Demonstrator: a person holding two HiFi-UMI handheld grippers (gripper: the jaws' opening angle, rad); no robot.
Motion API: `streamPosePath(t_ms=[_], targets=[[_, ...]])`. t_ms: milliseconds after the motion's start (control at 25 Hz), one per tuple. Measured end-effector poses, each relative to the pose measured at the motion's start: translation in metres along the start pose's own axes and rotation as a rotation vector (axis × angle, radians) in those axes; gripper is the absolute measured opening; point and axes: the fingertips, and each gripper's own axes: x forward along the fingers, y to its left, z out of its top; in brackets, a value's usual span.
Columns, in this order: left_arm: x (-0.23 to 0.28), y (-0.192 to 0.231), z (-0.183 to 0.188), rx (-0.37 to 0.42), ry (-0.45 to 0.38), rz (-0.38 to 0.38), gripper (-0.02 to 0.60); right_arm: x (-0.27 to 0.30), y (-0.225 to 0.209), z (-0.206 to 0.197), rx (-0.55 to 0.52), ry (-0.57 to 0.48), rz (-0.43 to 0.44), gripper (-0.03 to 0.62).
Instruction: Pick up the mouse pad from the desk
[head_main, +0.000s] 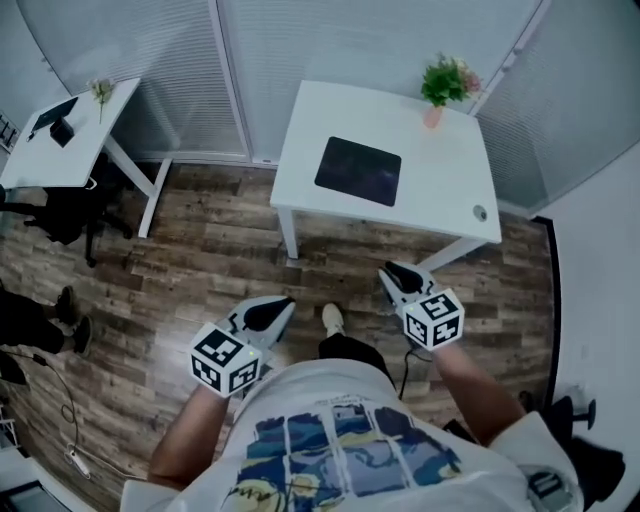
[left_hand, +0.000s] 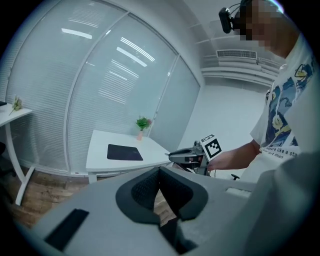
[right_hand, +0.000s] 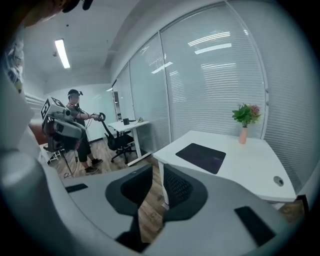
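The dark mouse pad (head_main: 358, 170) lies flat on the white desk (head_main: 440, 190), some way ahead of both grippers. It also shows in the left gripper view as a mouse pad (left_hand: 124, 152) and in the right gripper view as a mouse pad (right_hand: 201, 157). My left gripper (head_main: 275, 310) hangs over the wooden floor short of the desk, jaws together and empty (left_hand: 160, 172). My right gripper (head_main: 395, 275) is nearer the desk's front edge. Its jaws stand a narrow gap apart with nothing between them (right_hand: 162, 170).
A potted plant (head_main: 445, 85) in a pink vase stands at the desk's far right corner, and a cable hole (head_main: 480, 212) sits near its front right. A second white desk (head_main: 70, 140) and an office chair (head_main: 60, 215) are at the left. Another person (right_hand: 77, 130) stands by it.
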Motion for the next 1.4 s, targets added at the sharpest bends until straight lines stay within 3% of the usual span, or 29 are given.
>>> streamPosePath(t_ms=[240,560,800,1400], targets=[[0.054,0.015,0.037,-0.012,-0.008,0.026,0.003,0.042,-0.087,0.016,-0.021,0.043,0.010,0.080],[0.120,0.039,0.058,-0.053,-0.013,0.072,0.003,0.107,-0.197,0.010,-0.069,0.104,-0.006,0.087],[0.148,0.055,0.070,-0.075,-0.026,0.127,0.003,0.152,-0.270,0.001,-0.033,0.133,-0.036,0.101],[0.162,0.103,0.082,-0.114,-0.039,0.245,0.003,0.257,-0.367,0.001,-0.003,0.212,-0.093,0.147]])
